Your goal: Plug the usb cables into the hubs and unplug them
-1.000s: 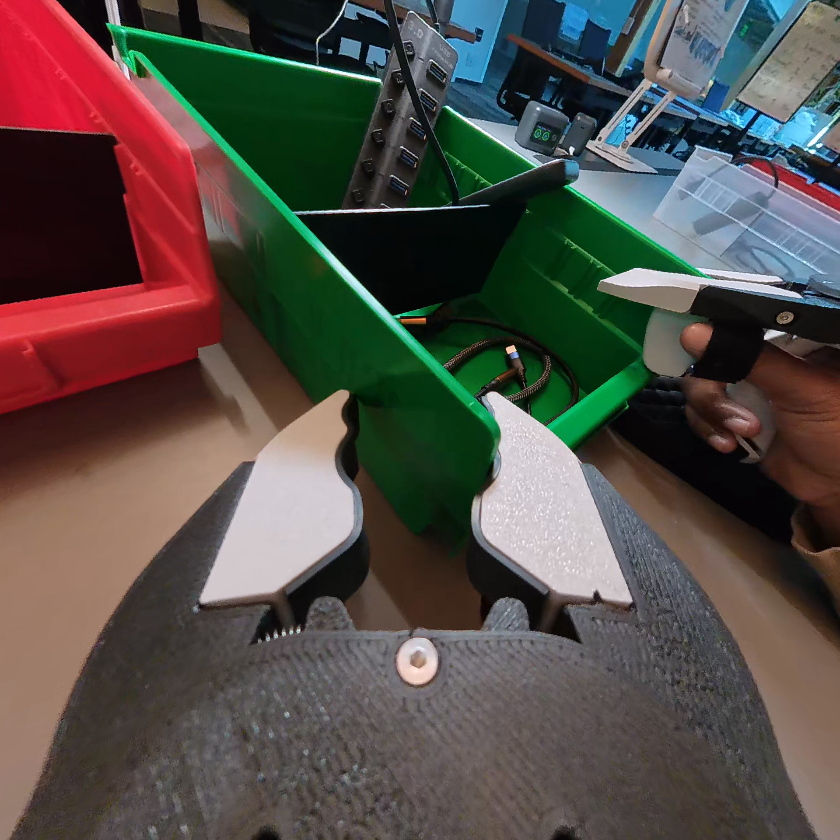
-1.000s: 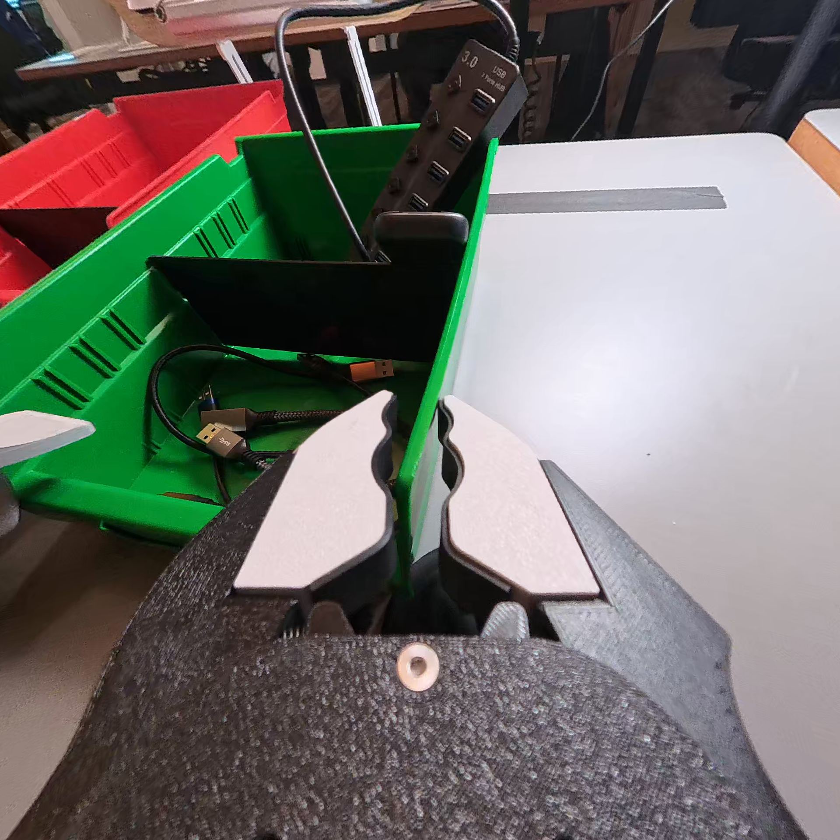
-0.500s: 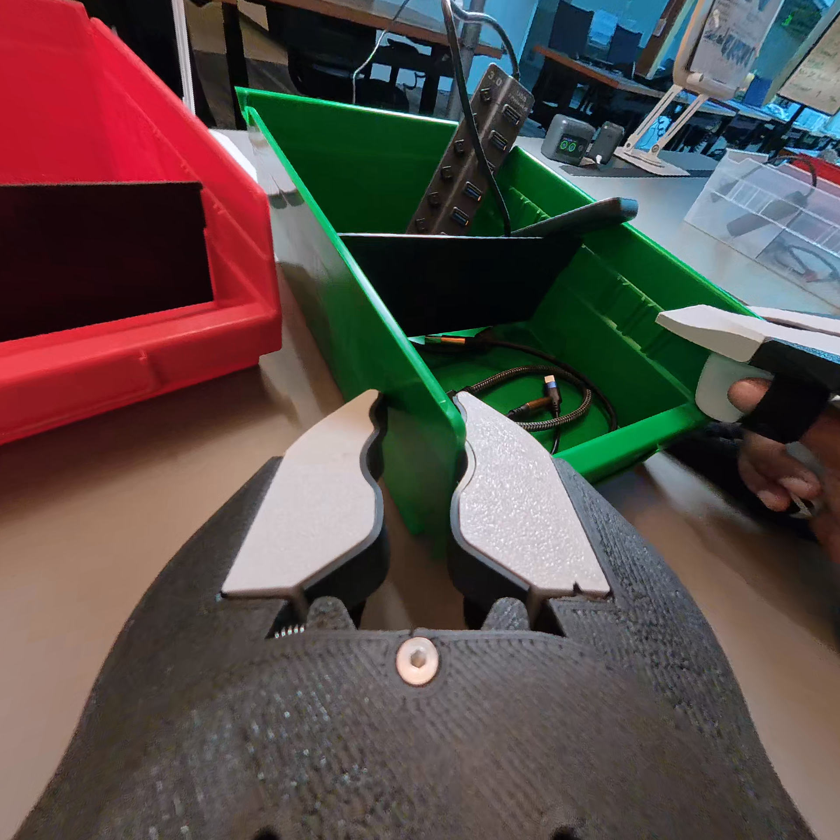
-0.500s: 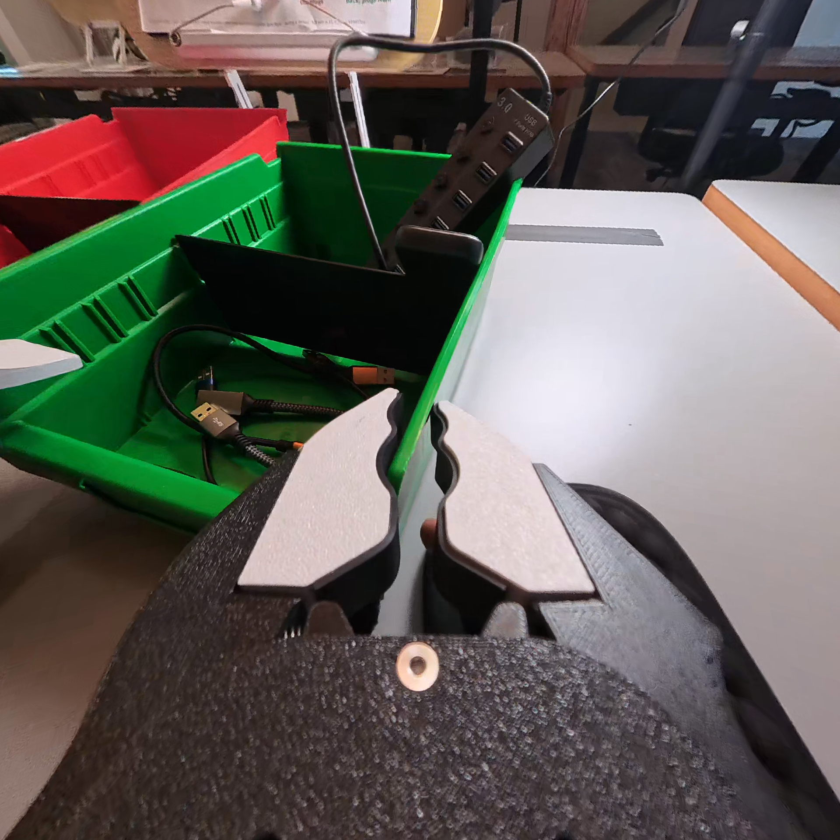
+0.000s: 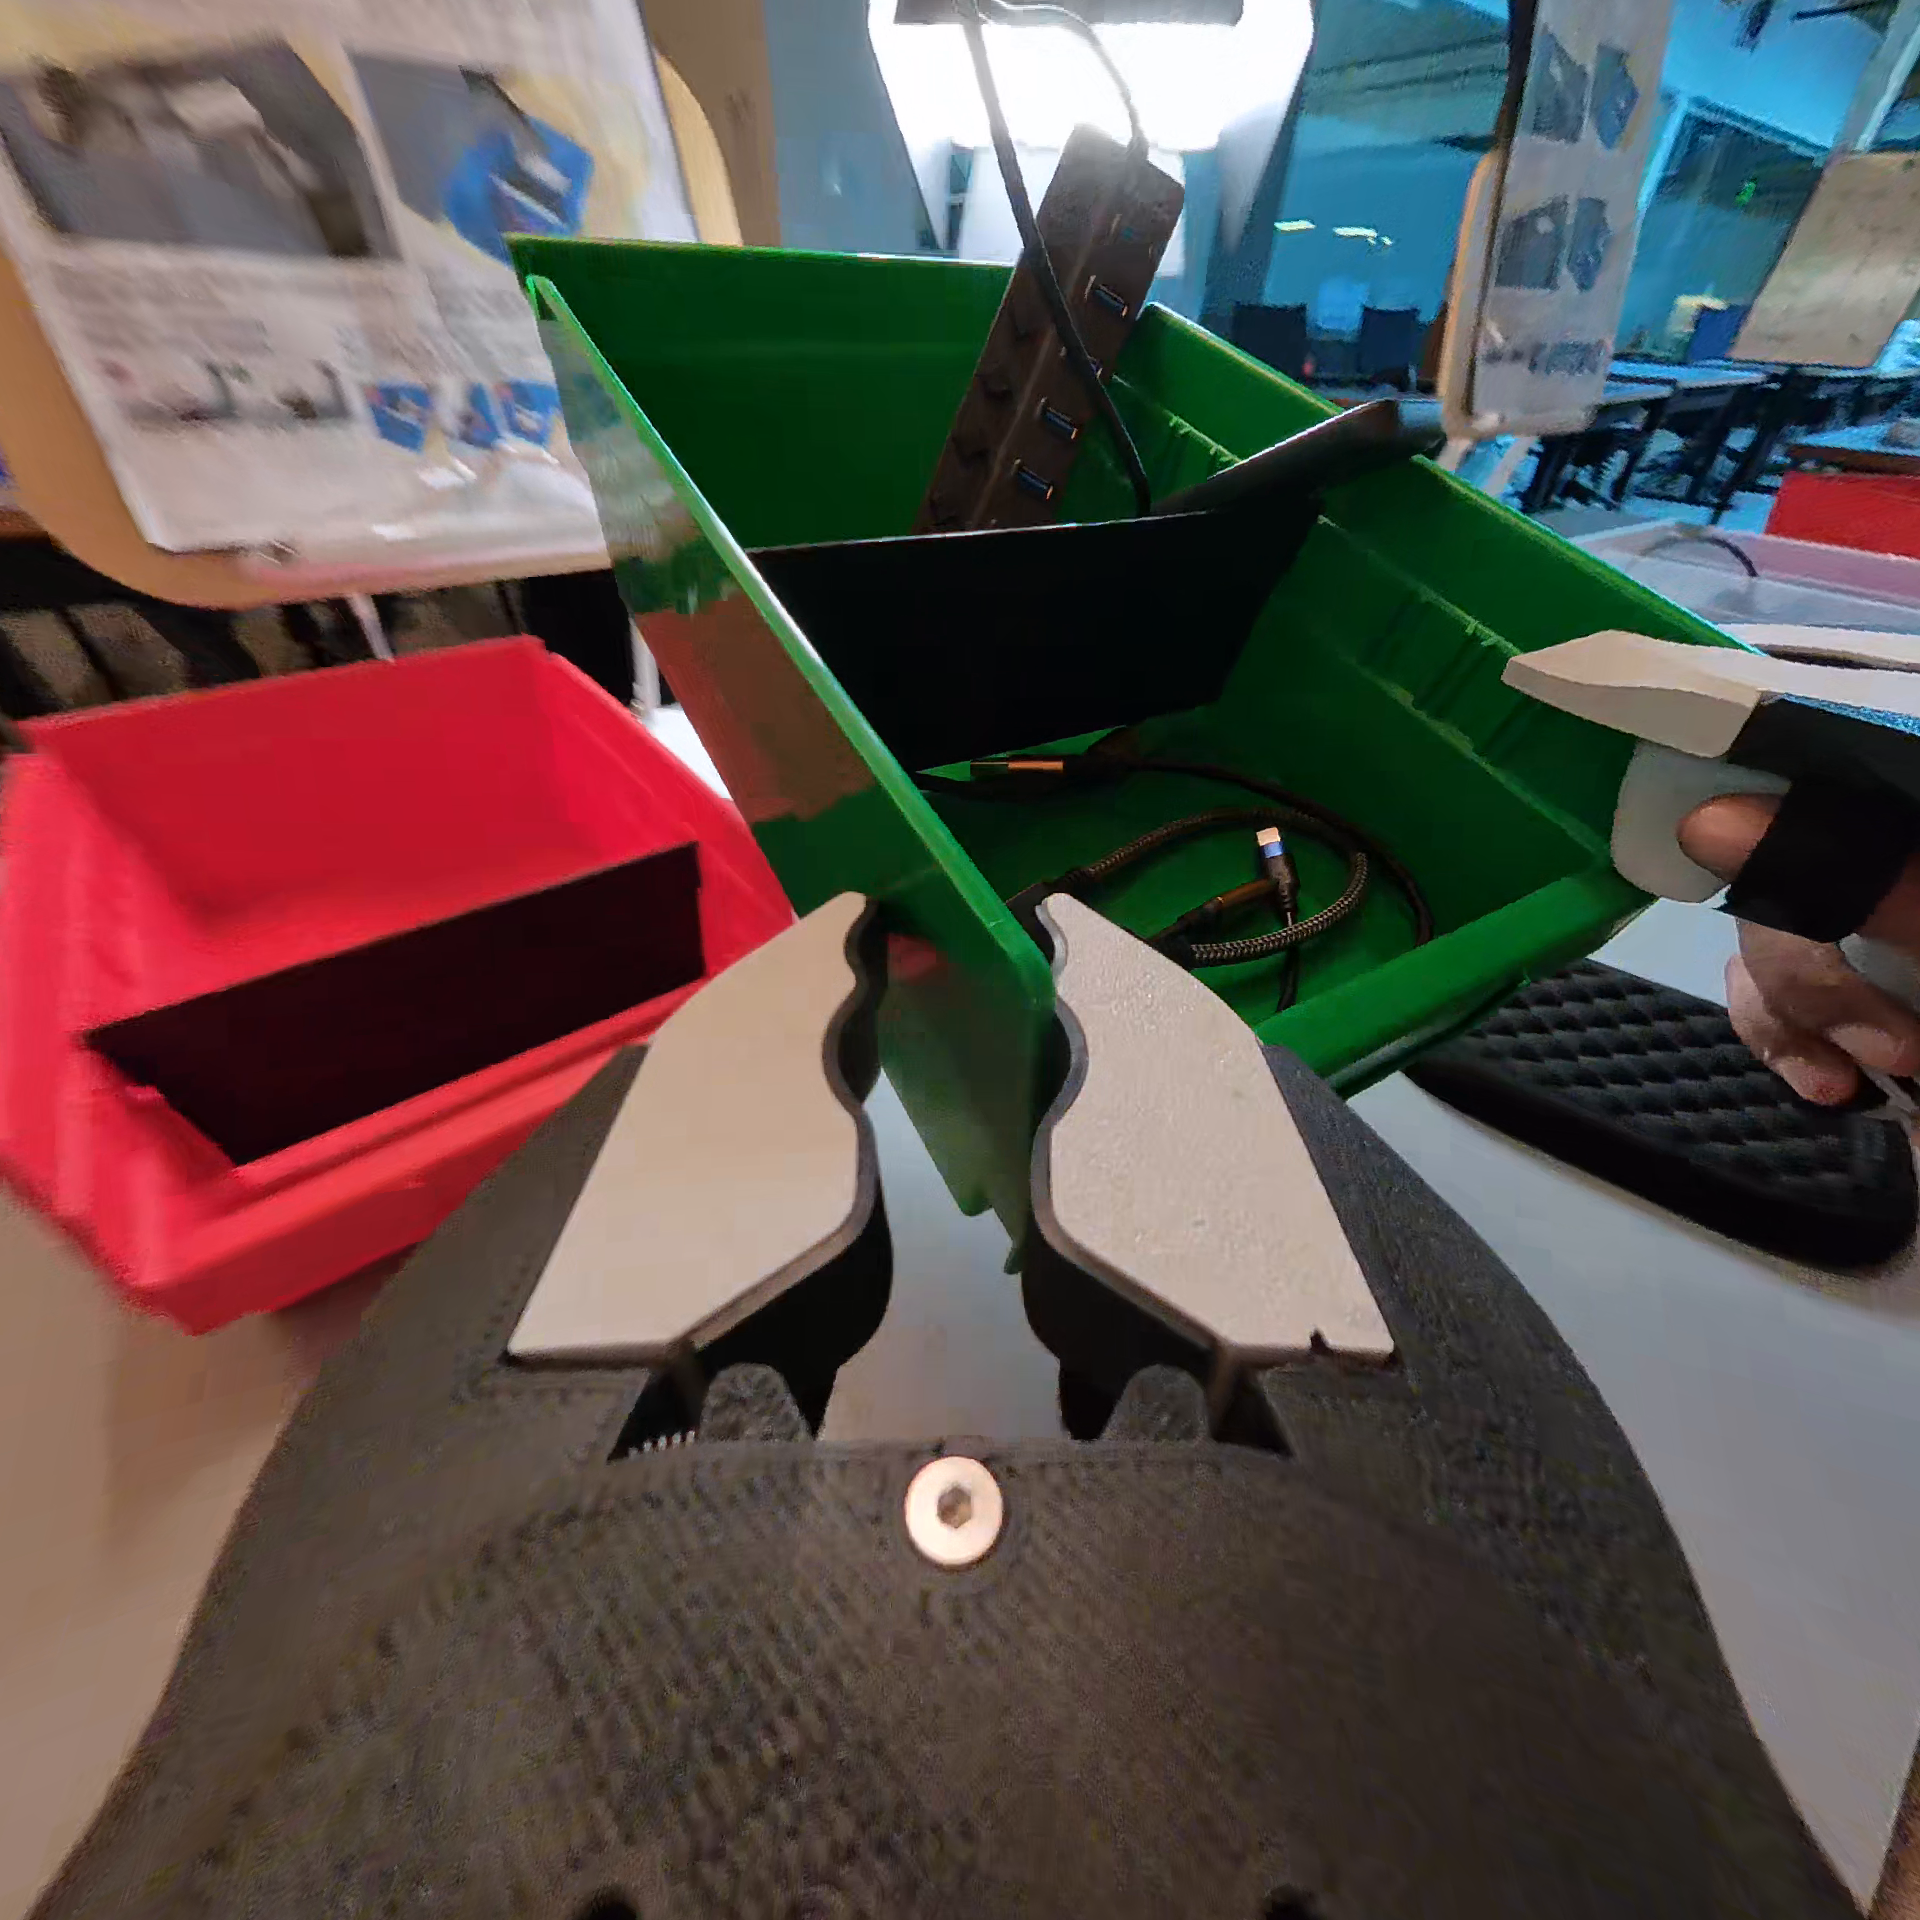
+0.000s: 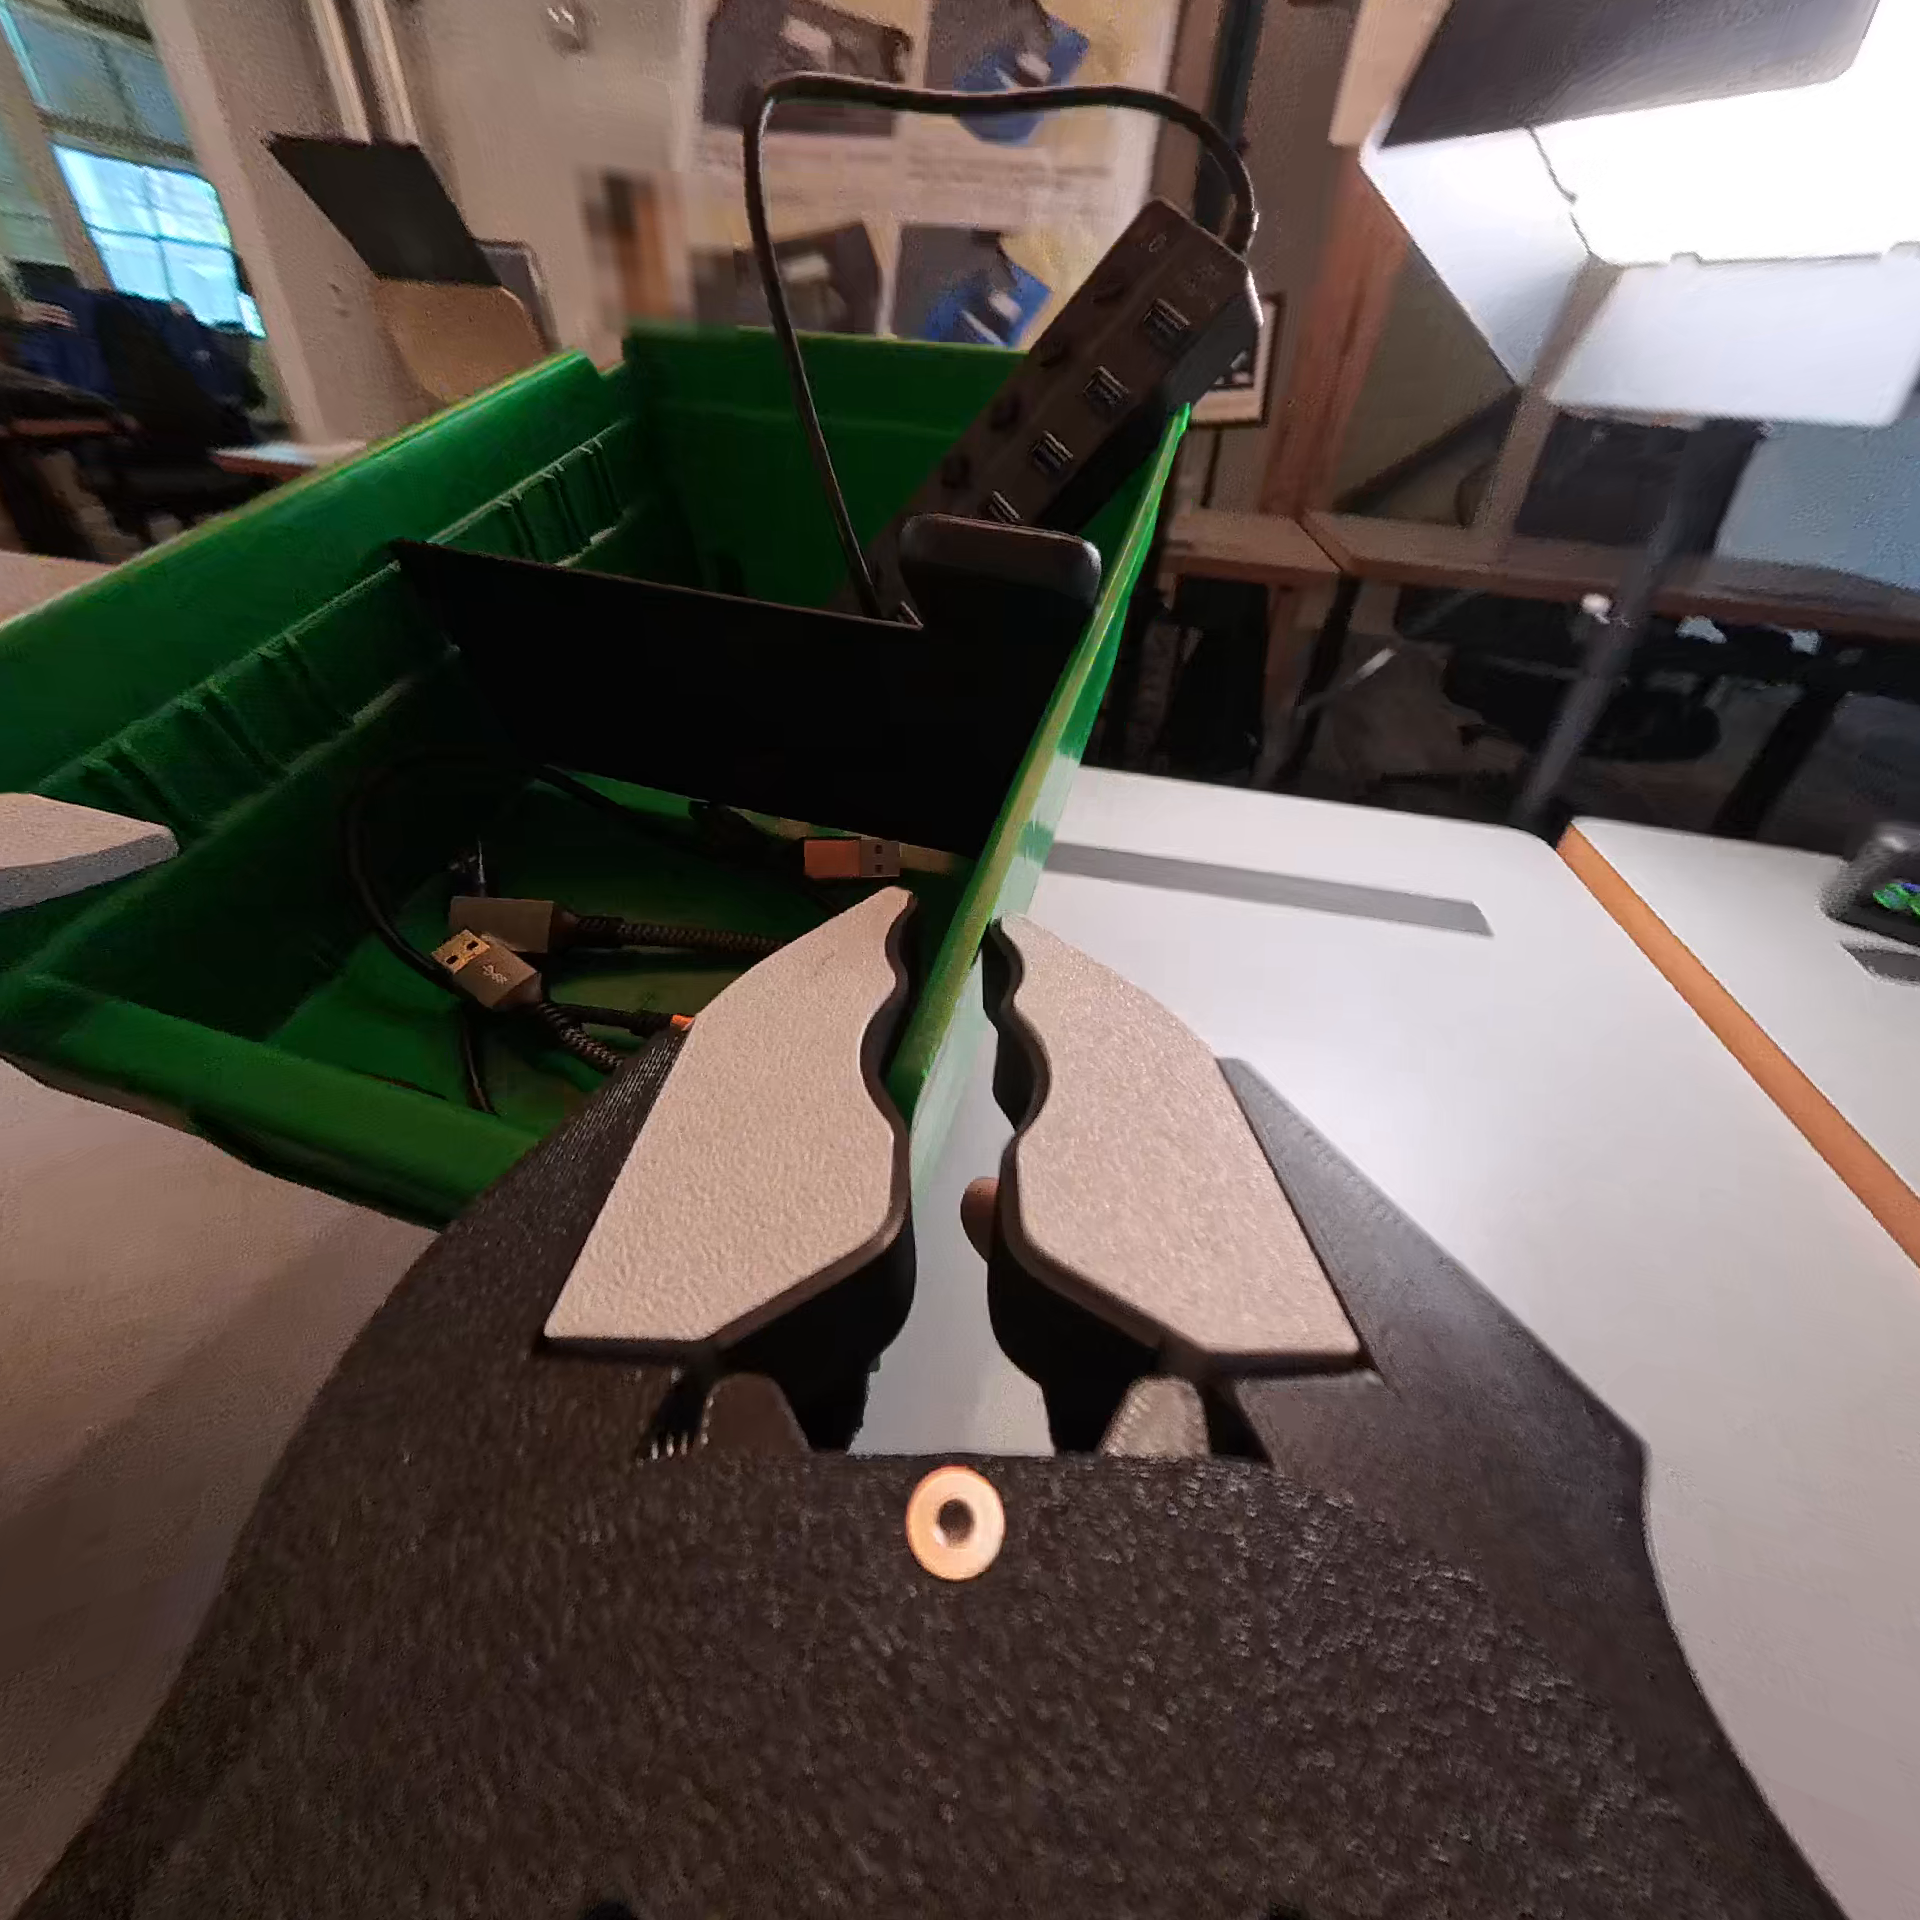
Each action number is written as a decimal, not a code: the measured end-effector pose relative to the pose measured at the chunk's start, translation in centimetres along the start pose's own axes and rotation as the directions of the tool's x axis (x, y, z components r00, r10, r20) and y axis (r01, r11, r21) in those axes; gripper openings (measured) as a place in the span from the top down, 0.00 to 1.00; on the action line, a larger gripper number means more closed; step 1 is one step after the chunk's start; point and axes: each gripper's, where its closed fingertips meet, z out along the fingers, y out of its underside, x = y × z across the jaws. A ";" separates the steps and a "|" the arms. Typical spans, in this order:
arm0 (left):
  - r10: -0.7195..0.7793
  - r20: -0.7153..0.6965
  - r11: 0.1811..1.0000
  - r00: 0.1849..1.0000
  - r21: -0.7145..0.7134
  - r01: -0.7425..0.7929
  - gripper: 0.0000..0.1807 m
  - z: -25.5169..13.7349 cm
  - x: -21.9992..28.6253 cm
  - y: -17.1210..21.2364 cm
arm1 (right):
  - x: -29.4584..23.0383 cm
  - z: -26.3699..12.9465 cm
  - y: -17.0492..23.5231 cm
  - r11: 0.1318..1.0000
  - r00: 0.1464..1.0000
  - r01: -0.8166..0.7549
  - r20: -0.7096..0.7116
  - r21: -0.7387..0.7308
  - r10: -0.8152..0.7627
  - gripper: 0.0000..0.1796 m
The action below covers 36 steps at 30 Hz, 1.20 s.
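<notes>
A green bin holds a long black USB hub and a second flat dark device leaning behind a black divider. Several braided USB cables lie loose in the front compartment. My left gripper is shut on the bin's left wall. My right gripper is shut on the bin's right wall. The bin hangs tilted above the table between them. The hub and the cables also show in the right wrist view.
A red bin with a black divider stands to the left. A black ribbed mat lies under the bin's front right corner. The white table with a grey tape strip stretches to the right.
My left gripper closed on the bin's left wall. Both grippers then rose with the bin, which now hangs higher and tilted above the table. The cables shifted little.
</notes>
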 end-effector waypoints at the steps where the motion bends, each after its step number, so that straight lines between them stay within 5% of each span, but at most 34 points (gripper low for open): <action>1: 0.012 0.030 1.000 0.999 0.015 -0.012 0.86 -1.0 -1.0 -0.8 | -1.3 0.6 -0.9 1.000 1.000 0.004 0.029 0.016 -0.004 0.94; 10: 0.034 0.360 0.996 0.932 0.063 -0.060 0.87 -12.9 -13.0 -4.1 | -17.5 7.2 -5.4 0.998 0.927 -0.011 0.375 0.061 -0.013 0.93; 18: -0.039 0.575 0.999 0.817 0.022 0.032 0.88 -20.9 -22.7 0.1 | -31.1 12.7 -2.3 0.999 0.829 0.008 0.559 -0.045 0.019 0.93; 29: -0.156 0.558 0.979 0.815 -0.025 0.205 0.89 -19.5 -27.5 9.5 | -34.2 16.3 8.2 0.956 0.826 0.057 0.552 -0.286 0.116 0.92; 36: -0.195 0.544 0.952 0.816 -0.096 0.291 0.89 -18.2 -29.5 11.1 | -34.3 15.3 8.3 0.951 0.767 0.111 0.633 -0.289 0.103 0.84</action>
